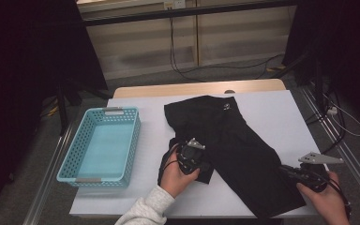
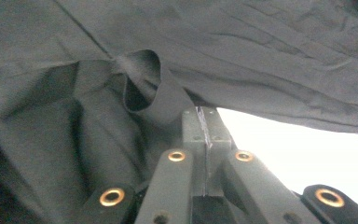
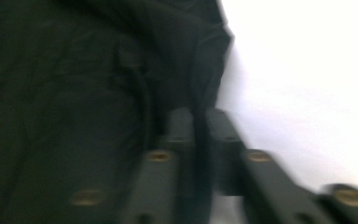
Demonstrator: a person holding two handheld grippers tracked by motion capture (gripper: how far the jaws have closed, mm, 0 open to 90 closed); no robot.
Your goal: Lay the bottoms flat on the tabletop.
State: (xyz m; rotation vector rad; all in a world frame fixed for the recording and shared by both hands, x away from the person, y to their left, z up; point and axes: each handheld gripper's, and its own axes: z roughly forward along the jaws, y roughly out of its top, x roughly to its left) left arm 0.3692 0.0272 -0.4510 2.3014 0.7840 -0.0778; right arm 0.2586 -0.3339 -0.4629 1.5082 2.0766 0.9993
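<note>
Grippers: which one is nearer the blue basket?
The left gripper, at the black garment's left edge, beside the basket. The right gripper is at its far side.

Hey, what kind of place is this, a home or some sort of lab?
Probably a lab or recording workspace, not a home: a white-covered table flanked by metal rails, loose cables across the floor, and dark curtains at both sides.

left tongs clamped, right tongs clamped

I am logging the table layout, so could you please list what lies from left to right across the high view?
Blue basket → left gripper, shut on the garment's edge → black garment → right gripper, shut on the garment's lower right edge.
</note>
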